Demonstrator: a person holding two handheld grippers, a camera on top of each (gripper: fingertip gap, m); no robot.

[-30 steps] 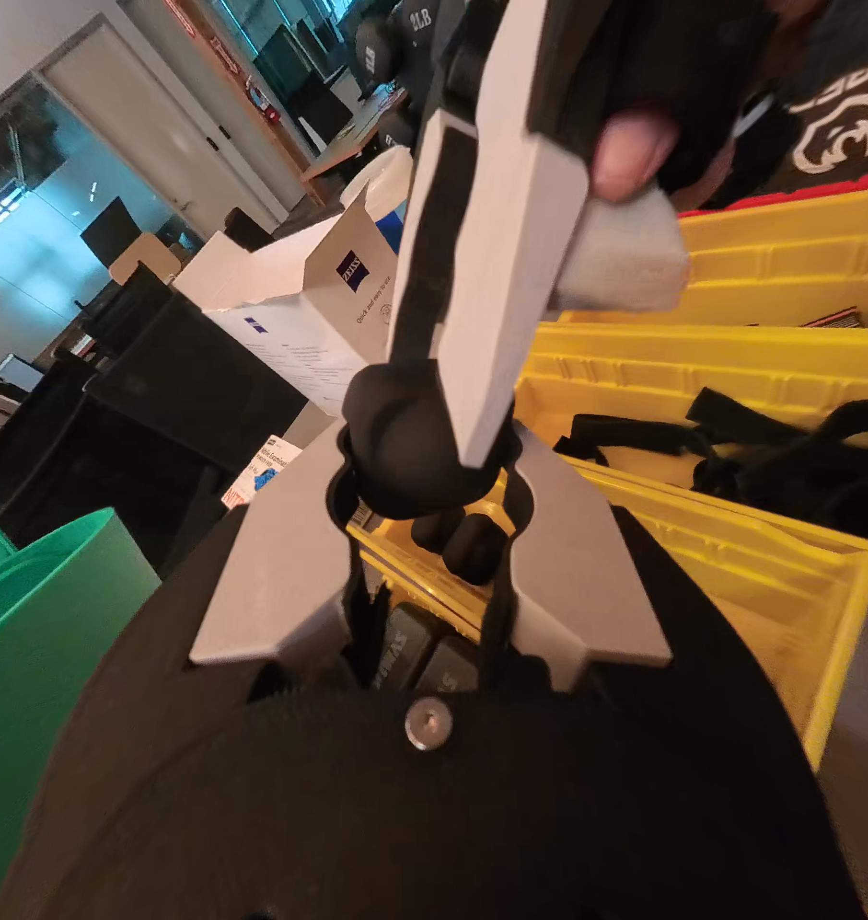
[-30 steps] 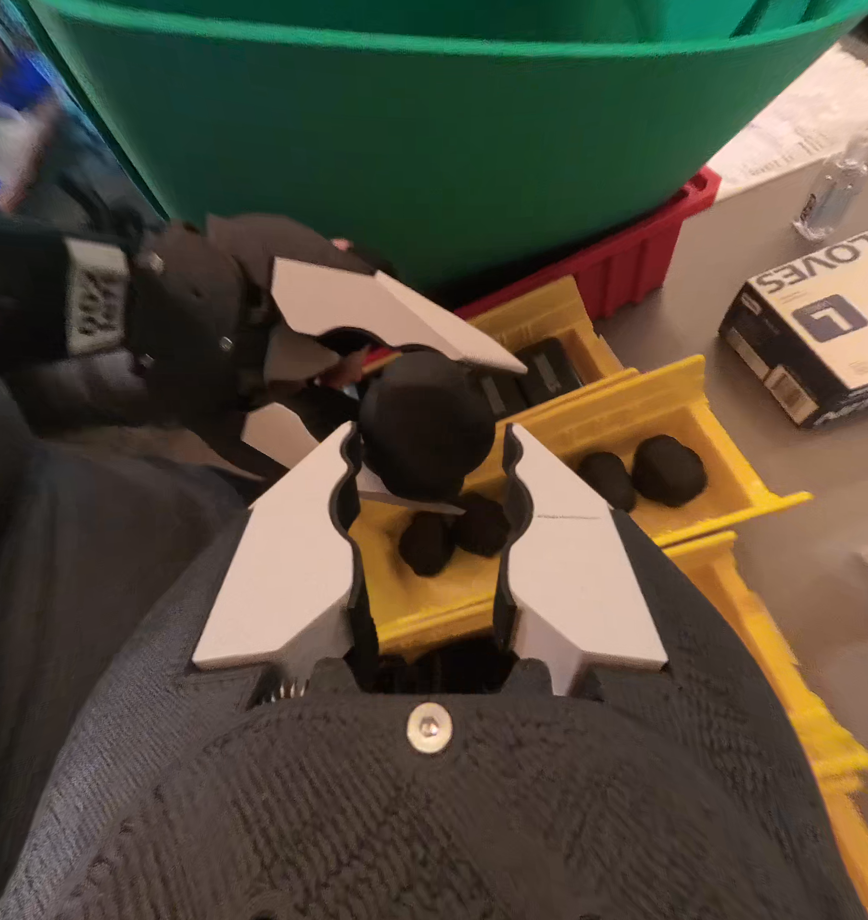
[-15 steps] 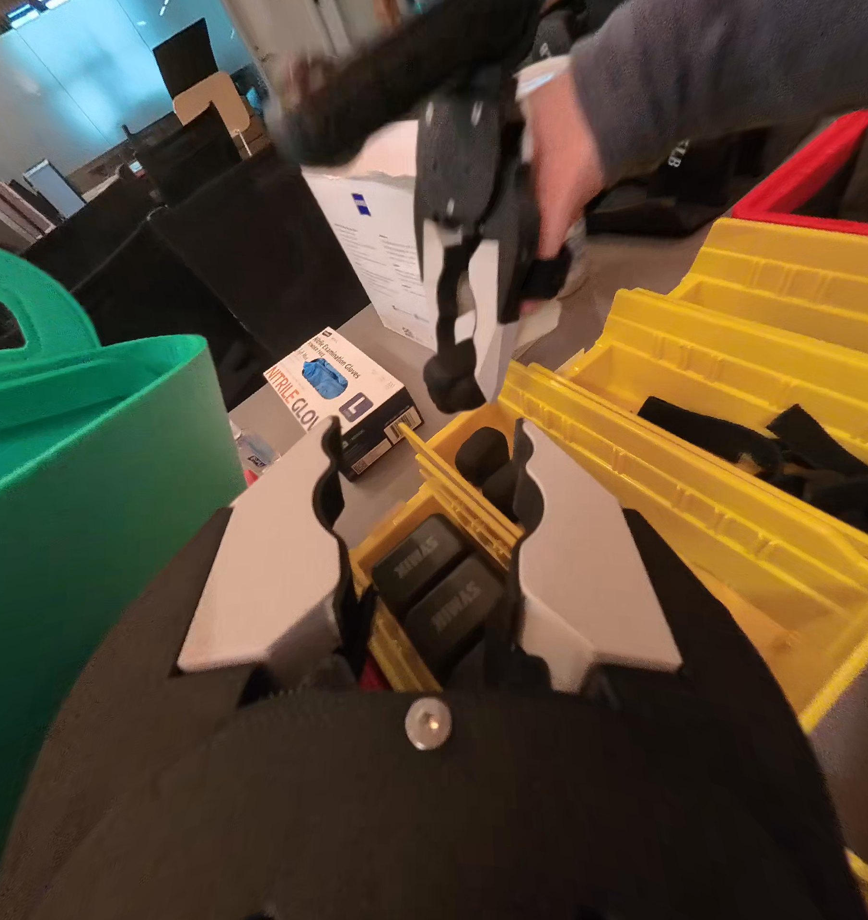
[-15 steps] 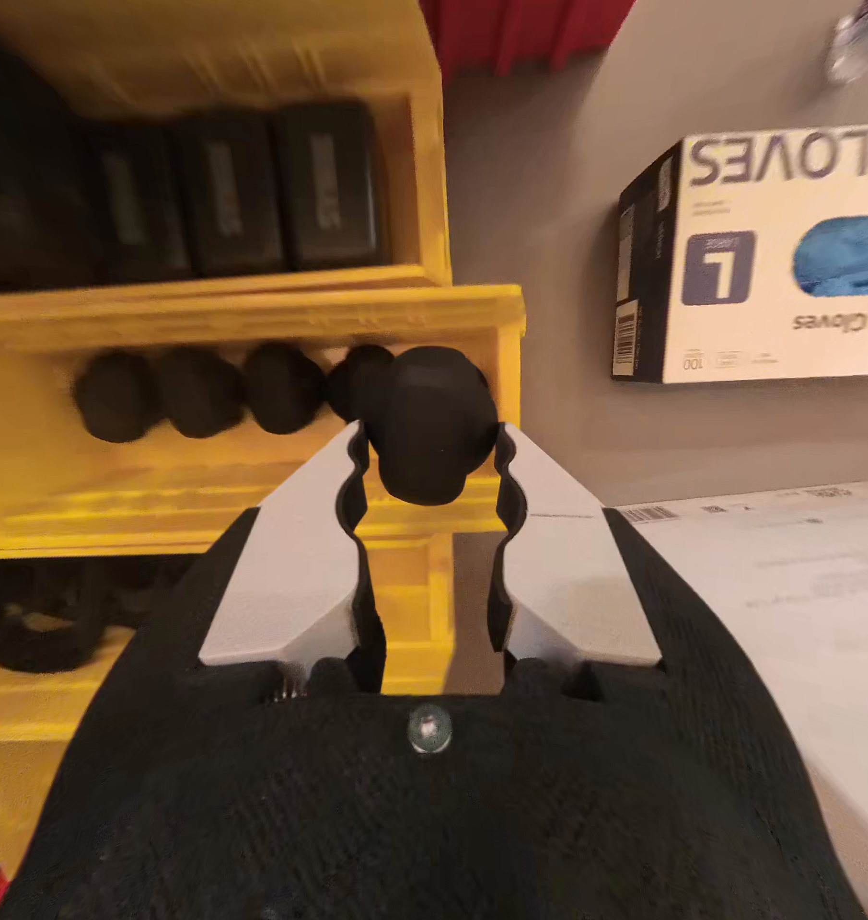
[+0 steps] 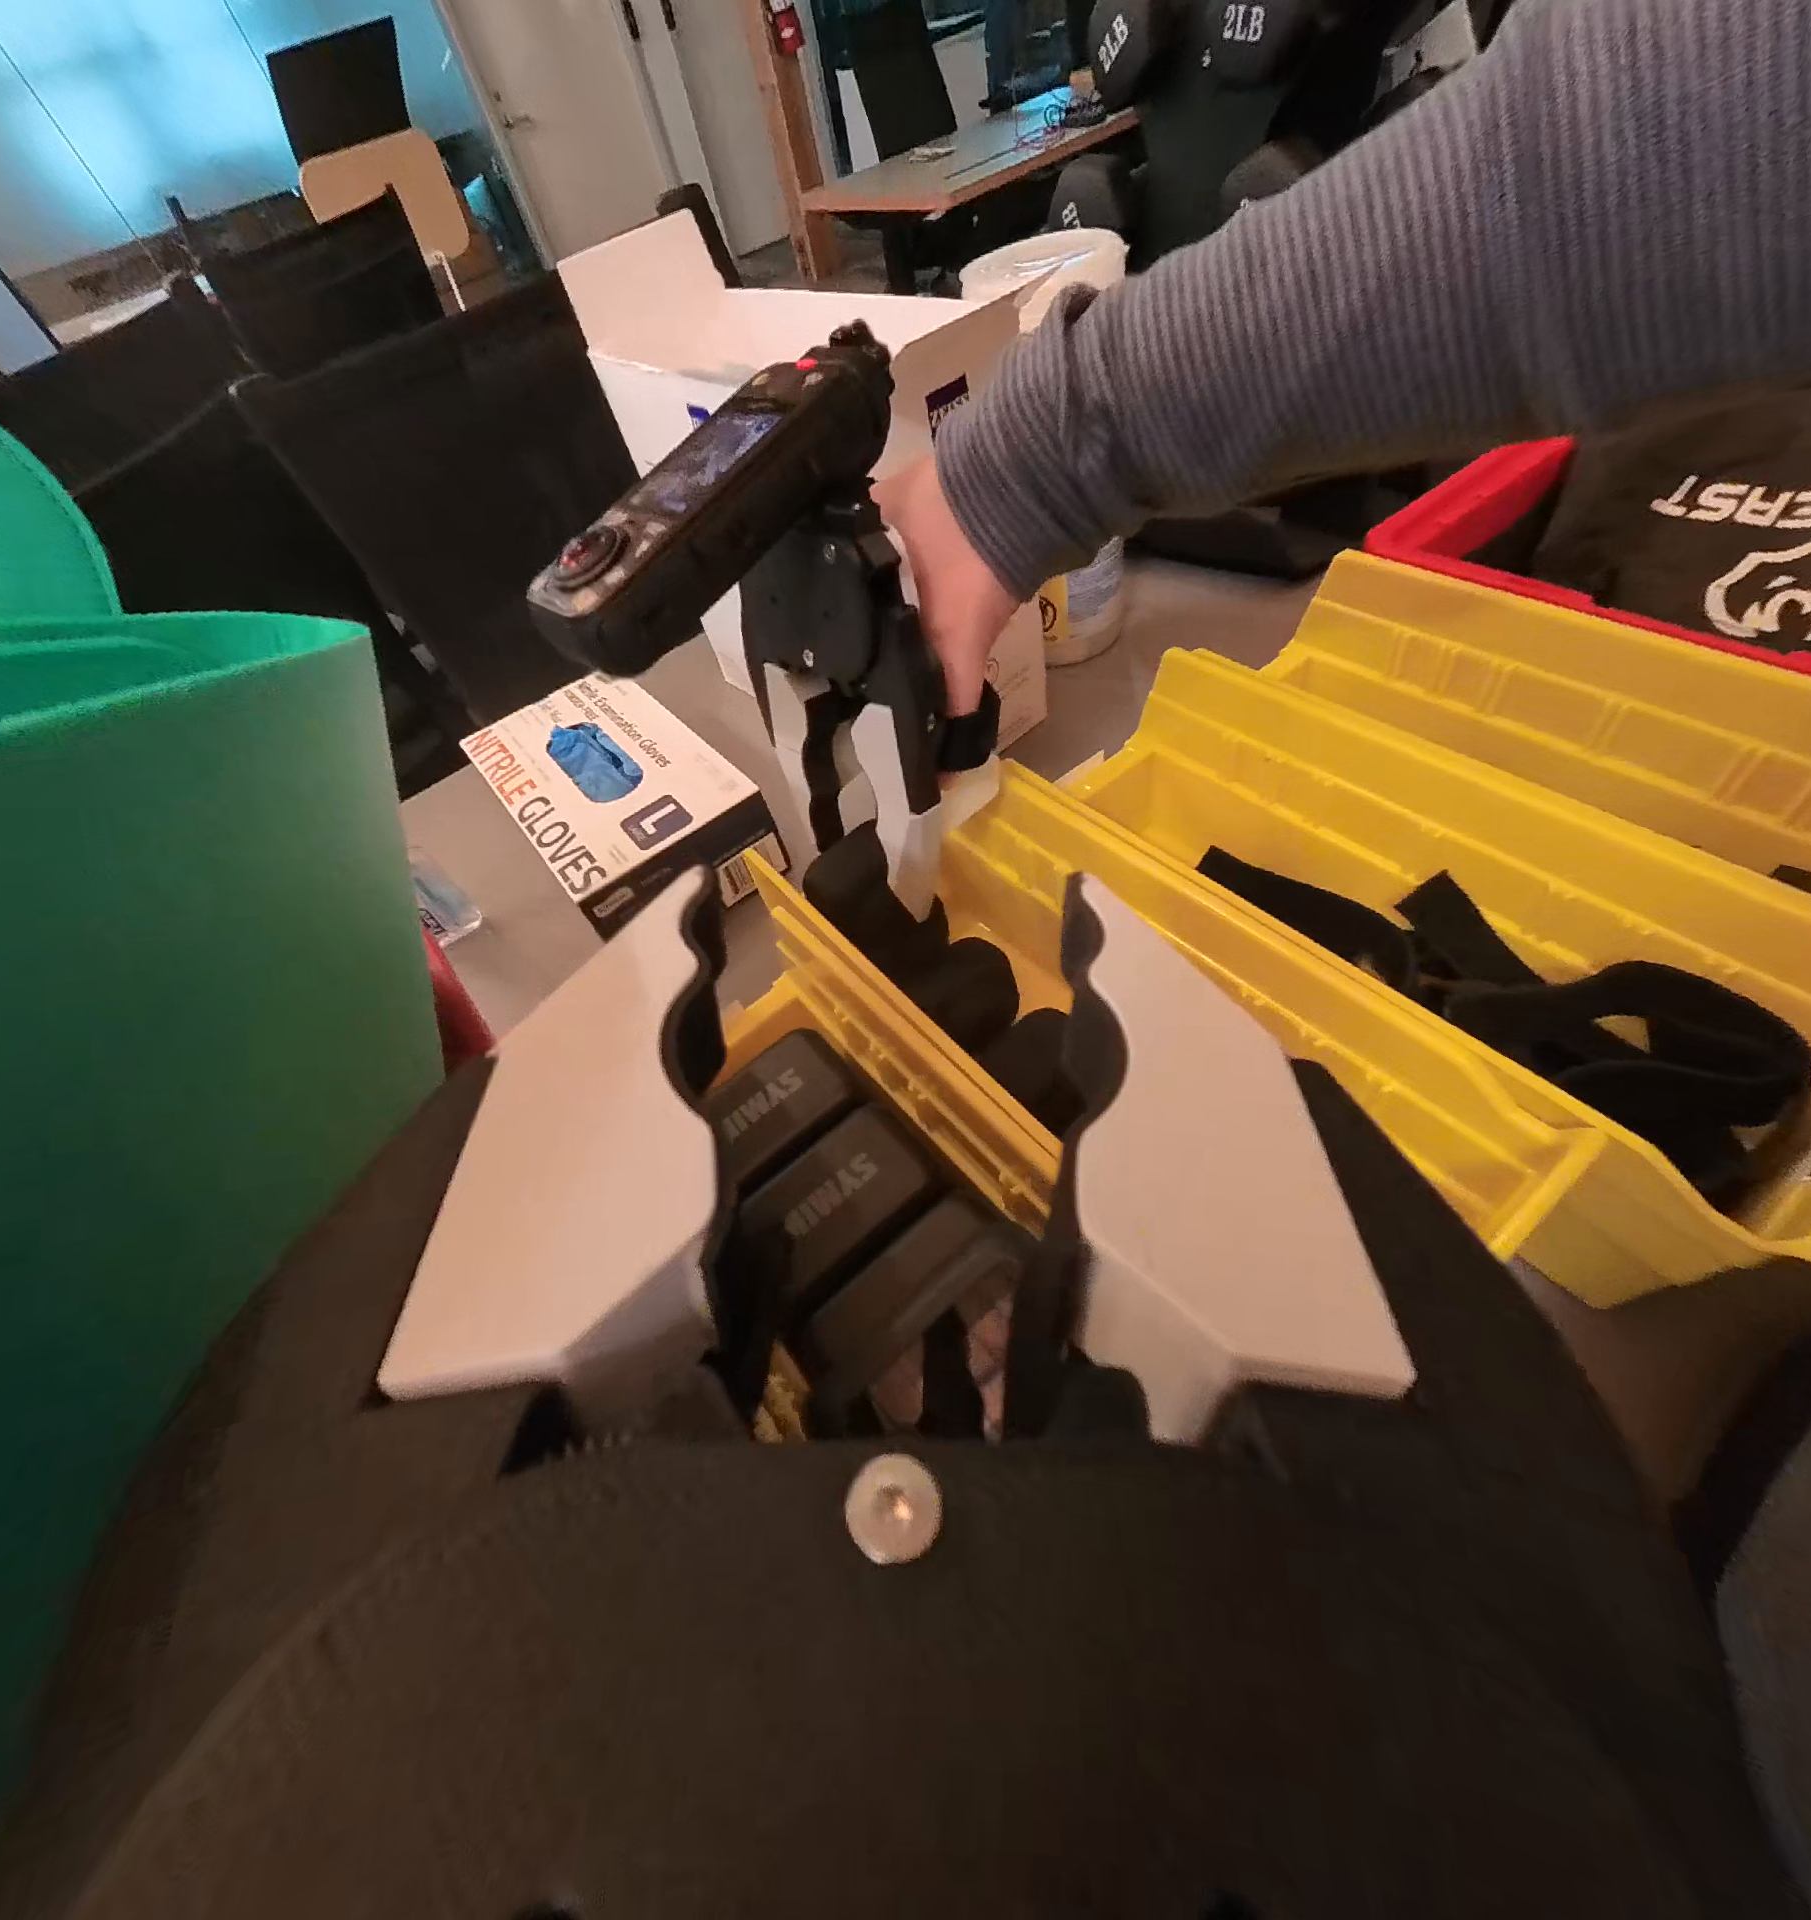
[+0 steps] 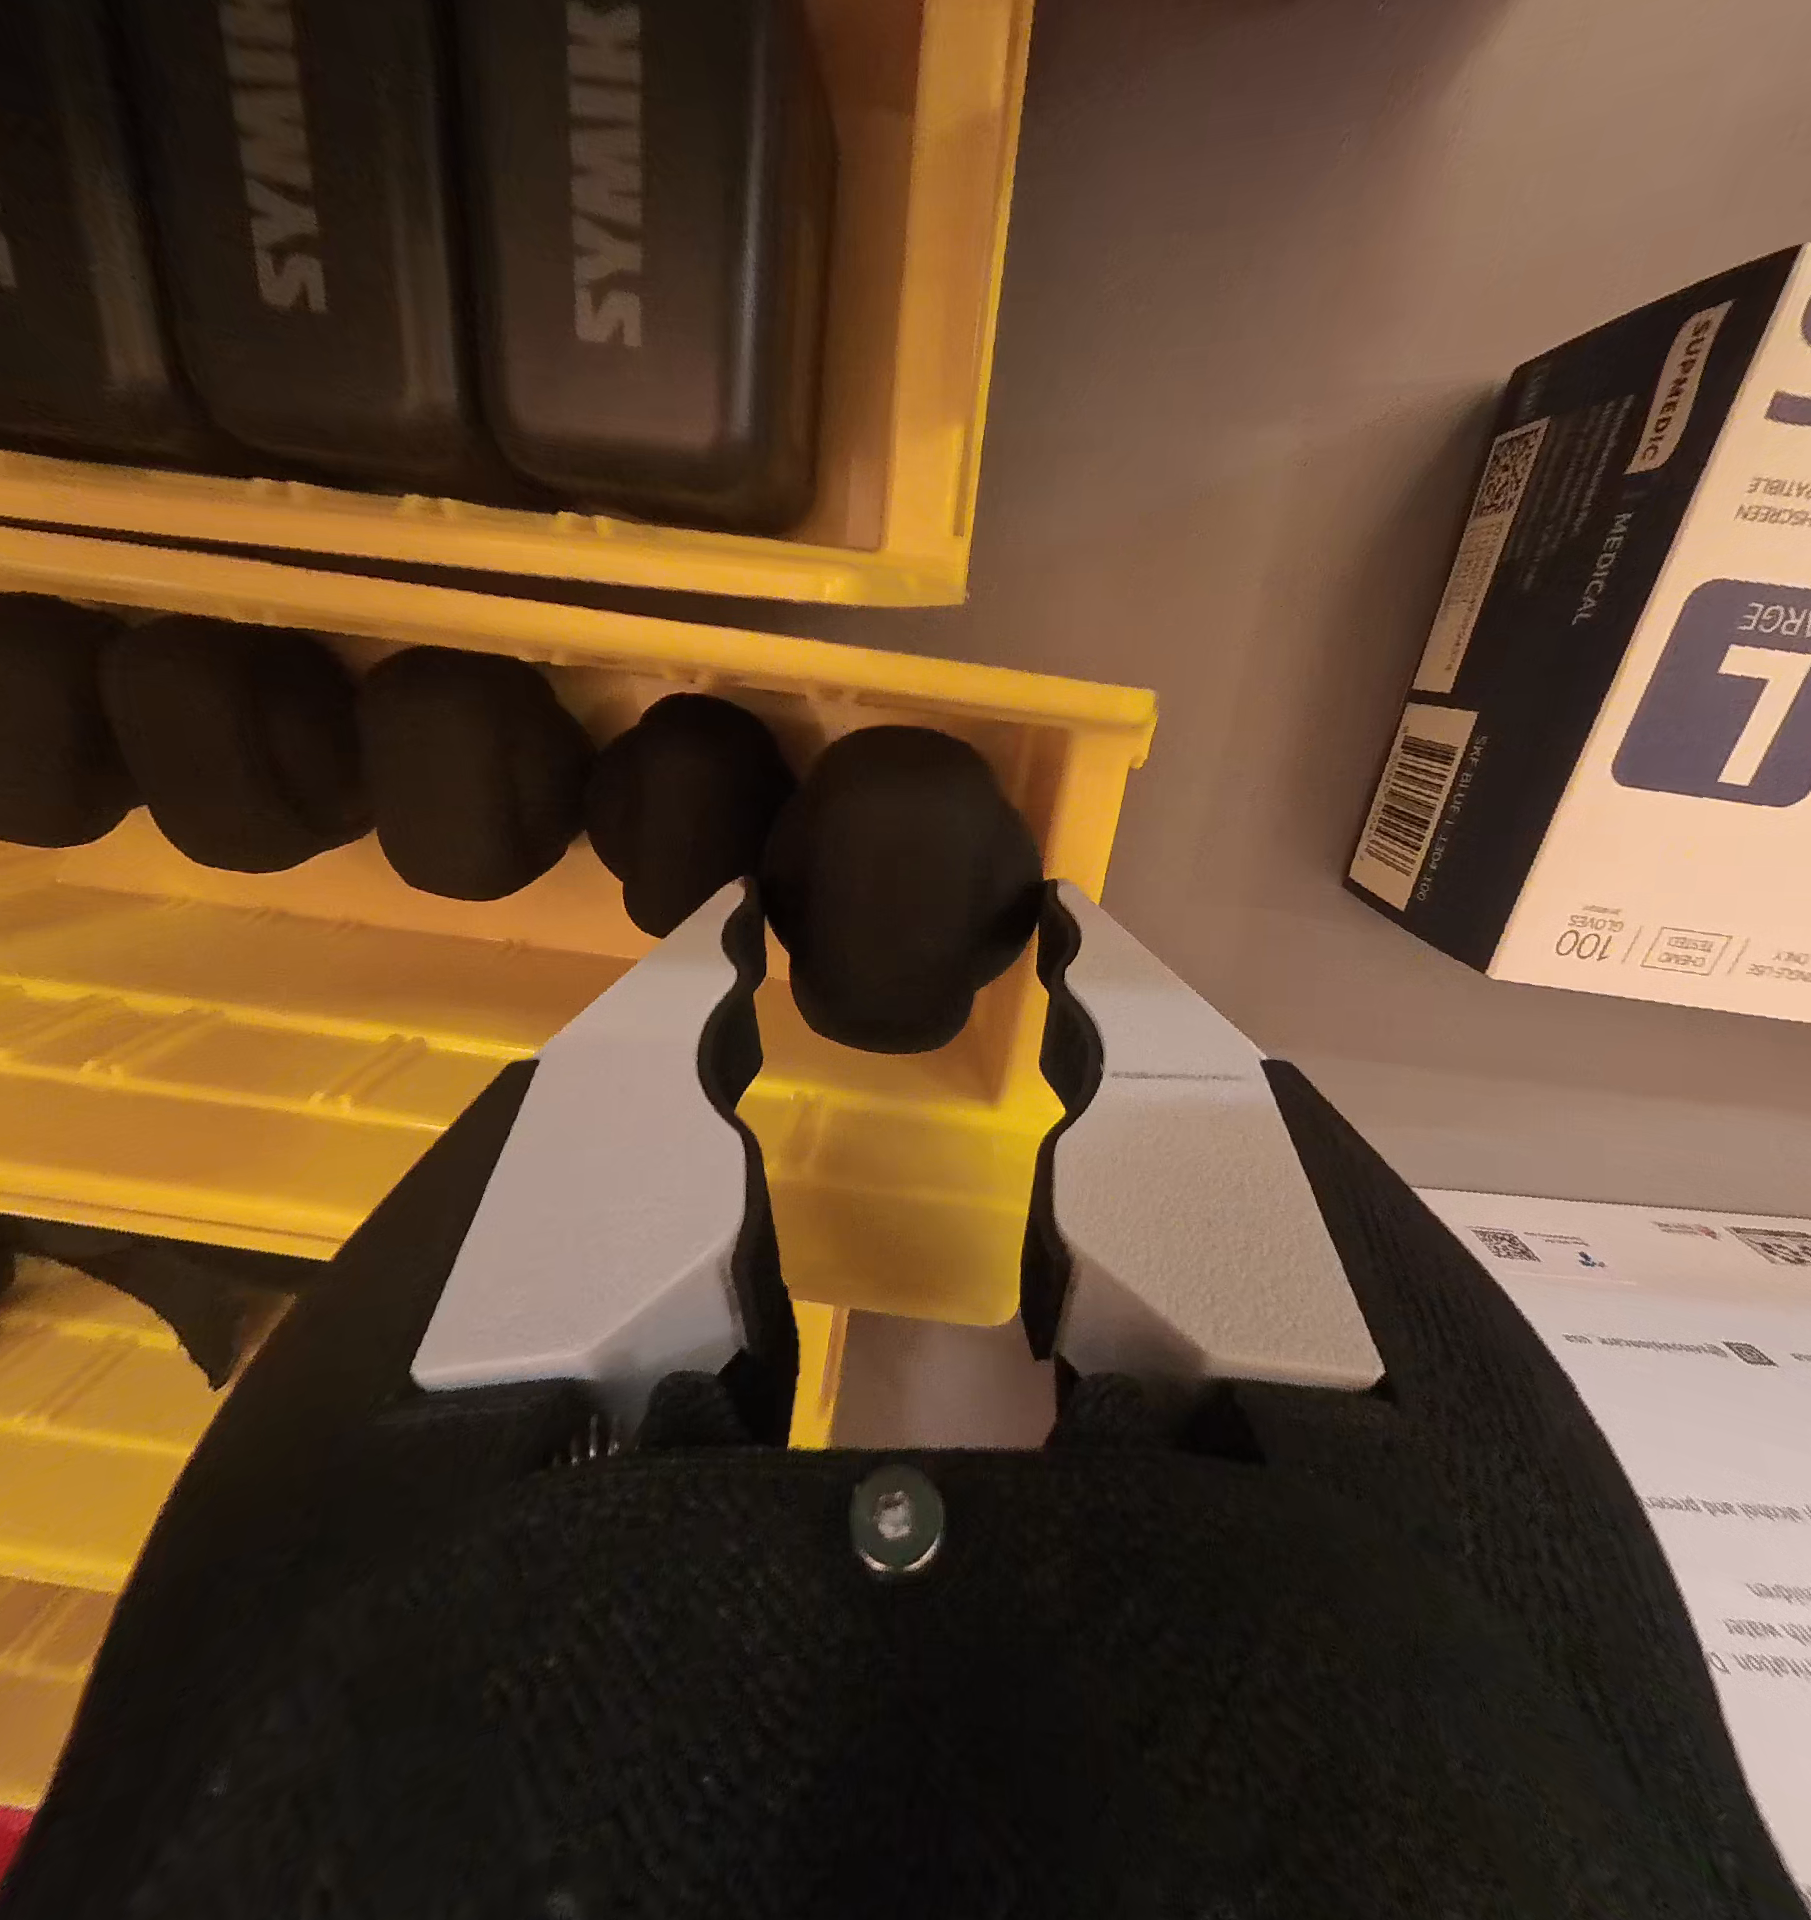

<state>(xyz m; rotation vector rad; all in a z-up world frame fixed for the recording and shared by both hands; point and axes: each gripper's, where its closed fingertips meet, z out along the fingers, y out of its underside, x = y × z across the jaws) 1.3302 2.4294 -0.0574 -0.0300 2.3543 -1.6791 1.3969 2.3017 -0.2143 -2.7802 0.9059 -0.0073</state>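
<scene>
Yellow plastic bin (image 6: 1077, 790) holds row of black foam lumps (image 6: 465, 769); right gripper (image 6: 896, 904) clamps end black foam lump (image 6: 901, 883) at bin's end wall, jaws partly closed on it. Neighbour lump (image 6: 683, 800) touches it. Black zip cases (image 6: 631, 260) fill next bin. Glove box (image 6: 1659, 644) near, on grey table (image 6: 1244, 312). Left gripper (image 5: 885, 904) hangs wide open, empty, above cases; green tub (image 5: 153, 935) crowds its left.

Left tongs (image 5: 890, 935) gape empty above black cases (image 5: 818, 1153) in a yellow bin (image 5: 942, 1081)
</scene>
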